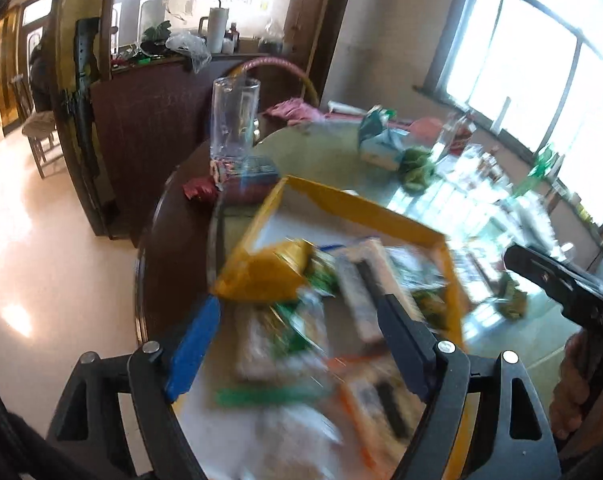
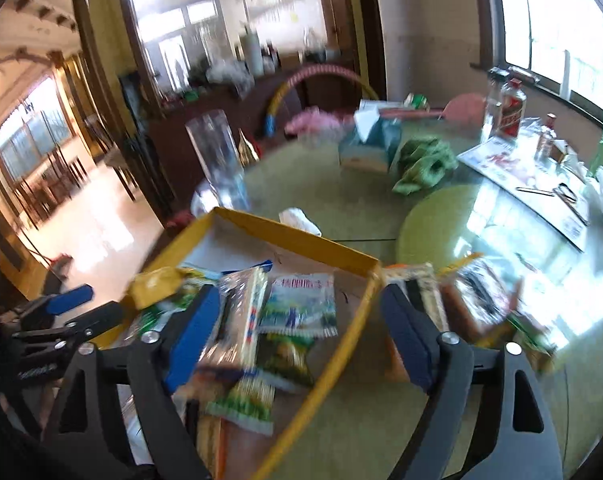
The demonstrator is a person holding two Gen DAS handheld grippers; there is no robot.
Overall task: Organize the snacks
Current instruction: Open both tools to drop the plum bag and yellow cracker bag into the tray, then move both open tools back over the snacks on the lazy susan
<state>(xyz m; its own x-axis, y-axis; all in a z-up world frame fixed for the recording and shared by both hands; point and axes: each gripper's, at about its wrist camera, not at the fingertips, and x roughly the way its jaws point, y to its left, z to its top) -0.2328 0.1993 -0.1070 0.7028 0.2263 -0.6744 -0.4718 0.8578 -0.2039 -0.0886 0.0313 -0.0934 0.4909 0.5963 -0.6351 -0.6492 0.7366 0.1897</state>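
— Closest to us, what are the two tools doing?

— Both stand with jaws spread wide and nothing pinched. The left gripper (image 1: 297,316) hangs over the shallow yellow cardboard box (image 1: 365,202), its blue finger and its black one either side of the blurred heap inside. The right gripper (image 2: 297,312) straddles the box's right-hand wall: one finger is over the inside, the other over the table outside.

— And the snacks?

— Most lie in the box. The right camera shows them sharper: a clear-wrapped cracker packet (image 2: 241,312), a pale blue-and-white sachet (image 2: 301,304), a green-printed sachet (image 2: 285,356) and a yellow packet (image 2: 157,280) at the left wall. A few more wrapped snacks (image 2: 477,292) lie outside on the green glass-topped round table (image 2: 341,184), just right of the box. The left camera smears those into colour, though it catches the person's hand (image 1: 573,392) on the other tool's grip, which the right view never shows.

— Further back?

— A tall clear glass tumbler (image 1: 233,120) beyond the box's far left corner. Then a teal tissue box (image 2: 369,144) and a crumpled green cloth (image 2: 425,164) beside it. Only the right camera makes out the round green mat (image 2: 437,220), a crumpled white tissue (image 2: 301,218) just behind the box, and a red-labelled glass bottle (image 2: 509,112) near the window.
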